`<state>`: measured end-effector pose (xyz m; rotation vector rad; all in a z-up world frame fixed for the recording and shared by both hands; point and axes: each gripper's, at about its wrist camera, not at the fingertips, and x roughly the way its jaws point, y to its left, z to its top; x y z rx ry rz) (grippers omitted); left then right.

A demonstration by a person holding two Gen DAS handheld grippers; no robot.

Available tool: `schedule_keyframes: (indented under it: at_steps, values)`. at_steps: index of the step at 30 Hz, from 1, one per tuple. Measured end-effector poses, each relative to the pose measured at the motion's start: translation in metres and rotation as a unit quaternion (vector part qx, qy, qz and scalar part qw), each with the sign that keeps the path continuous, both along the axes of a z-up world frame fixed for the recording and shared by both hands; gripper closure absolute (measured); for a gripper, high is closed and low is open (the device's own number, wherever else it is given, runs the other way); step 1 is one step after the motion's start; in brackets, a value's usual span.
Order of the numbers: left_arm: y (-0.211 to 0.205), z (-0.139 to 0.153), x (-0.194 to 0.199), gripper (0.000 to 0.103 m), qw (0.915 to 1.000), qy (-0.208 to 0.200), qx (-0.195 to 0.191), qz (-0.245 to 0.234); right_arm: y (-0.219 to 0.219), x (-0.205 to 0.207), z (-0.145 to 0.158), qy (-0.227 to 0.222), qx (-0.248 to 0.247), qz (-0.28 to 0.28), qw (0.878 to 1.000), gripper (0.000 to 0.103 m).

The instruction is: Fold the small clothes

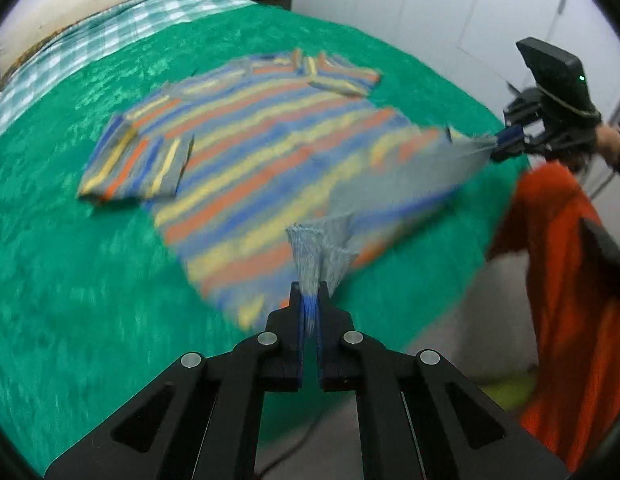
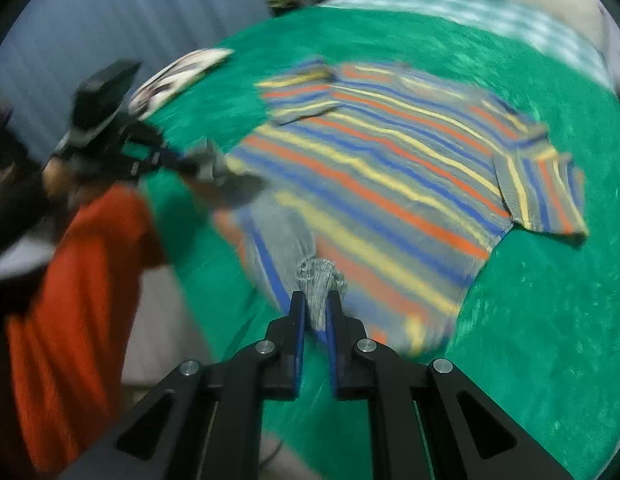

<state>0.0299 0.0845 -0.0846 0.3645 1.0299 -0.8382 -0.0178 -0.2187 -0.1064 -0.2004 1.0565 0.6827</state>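
Both tongs are clamped on the striped shirt's near hem, left gripper and right gripper at opposite corners; the bottom fold is beginning; next, I judge, carry the hem level toward the collar.

Wrist views, downward, sharing the shirt.

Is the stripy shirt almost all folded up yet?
Partly. Done: both short sleeves of the blue, orange and yellow striped shirt already lie folded in over its body on the green fuzzy blanket. In hand: the left gripper and right gripper each pinch a bottom hem corner, jaws shut on the cloth. Left: folding the bottom up toward the collar, which has not happened yet.
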Motion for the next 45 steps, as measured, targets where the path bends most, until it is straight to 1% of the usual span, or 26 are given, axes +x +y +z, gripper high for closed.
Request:
schedule_keyframes:
  at_steps: [2,3,4,5,6,7,9,10,11,12,13,14,16,17,19,21,22,25,26,28,29,31,34,36,40,45]
  values:
    - [0.012,-0.014,-0.018,0.092,0.9992,0.013,0.035,-0.010,-0.001,-0.031,-0.013,0.016,-0.024,0.029,0.999,0.093]
    - [0.022,-0.028,-0.026,0.090,0.9973,0.022,0.070,-0.004,-0.002,-0.038,-0.020,0.026,-0.037,0.036,0.998,0.093]
    - [0.029,-0.033,-0.025,0.088,0.9961,0.030,0.083,0.005,-0.004,-0.046,-0.032,0.037,-0.055,0.040,0.997,0.093]
    - [0.041,-0.042,-0.024,0.085,0.9942,0.045,0.092,0.030,-0.006,-0.052,-0.046,0.052,-0.075,0.034,0.995,0.092]
    - [0.048,-0.046,-0.021,0.083,0.9933,0.055,0.088,0.051,-0.011,-0.055,-0.056,0.065,-0.089,0.025,0.994,0.091]
    - [0.058,-0.046,-0.016,0.077,0.9922,0.066,0.074,0.076,-0.017,-0.057,-0.064,0.075,-0.099,0.013,0.992,0.091]
    - [0.073,-0.041,-0.008,0.057,0.9886,0.075,0.021,0.129,-0.034,-0.058,-0.068,0.085,-0.090,-0.031,0.992,0.088]
    - [0.077,-0.038,-0.006,0.039,0.9858,0.074,-0.003,0.151,-0.045,-0.057,-0.065,0.087,-0.066,-0.062,0.992,0.085]
    - [0.078,-0.038,-0.003,0.029,0.9816,0.073,-0.031,0.174,-0.054,-0.055,-0.061,0.087,-0.037,-0.092,0.991,0.072]
    - [0.076,-0.039,0.000,0.028,0.9791,0.075,-0.043,0.184,-0.060,-0.052,-0.058,0.087,-0.015,-0.112,0.990,0.053]
    - [0.070,-0.045,0.005,0.028,0.9766,0.082,-0.047,0.193,-0.067,-0.050,-0.055,0.084,0.016,-0.138,0.987,0.045]
    - [0.061,-0.055,0.009,0.028,0.9744,0.097,-0.043,0.198,-0.075,-0.048,-0.053,0.083,0.053,-0.165,0.981,0.038]
    - [0.043,-0.072,0.011,0.032,0.9737,0.117,-0.020,0.194,-0.086,-0.043,-0.060,0.102,0.113,-0.213,0.965,0.038]
    - [0.036,-0.078,0.009,0.033,0.9738,0.122,-0.007,0.192,-0.087,-0.040,-0.068,0.118,0.127,-0.235,0.956,0.038]
    - [0.020,-0.087,0.006,0.035,0.9749,0.122,0.017,0.186,-0.084,-0.034,-0.089,0.148,0.137,-0.256,0.946,0.039]
    - [0.010,-0.087,0.004,0.095,0.9760,0.124,0.031,0.176,-0.071,-0.030,-0.111,0.190,0.145,-0.240,0.941,0.069]
    - [0.011,-0.085,0.004,0.100,0.9746,0.136,0.027,0.176,-0.064,-0.030,-0.114,0.198,0.145,-0.235,0.941,0.097]
    - [0.025,-0.076,0.002,0.101,0.9719,0.119,0.023,0.202,-0.065,-0.032,-0.100,0.195,0.153,-0.250,0.936,0.098]
    - [0.030,-0.075,0.001,0.101,0.9700,0.122,0.020,0.209,-0.070,-0.037,-0.091,0.188,0.137,-0.263,0.936,0.098]
    - [0.038,-0.082,0.004,0.101,0.9647,0.140,0.014,0.222,-0.077,-0.039,-0.091,0.184,0.115,-0.281,0.935,0.098]
    - [0.038,-0.084,0.005,0.101,0.9642,0.142,0.015,0.224,-0.082,-0.040,-0.092,0.189,0.112,-0.292,0.931,0.099]
    - [0.032,-0.087,0.008,0.101,0.9650,0.134,0.033,0.223,-0.084,-0.038,-0.102,0.198,0.098,-0.298,0.929,0.099]
    - [0.021,-0.088,0.005,0.100,0.9674,0.117,0.059,0.217,-0.076,-0.033,-0.110,0.199,0.072,-0.296,0.932,0.099]
    - [0.018,-0.090,0.005,0.100,0.9664,0.118,0.058,0.220,-0.071,-0.031,-0.112,0.194,0.058,-0.294,0.934,0.099]
    - [0.020,-0.094,0.004,0.100,0.9627,0.124,0.049,0.236,-0.070,-0.028,-0.115,0.194,0.057,-0.298,0.933,0.099]
    - [0.012,-0.096,0.002,0.100,0.9629,0.112,0.062,0.237,-0.069,-0.030,-0.115,0.191,0.052,-0.306,0.931,0.099]
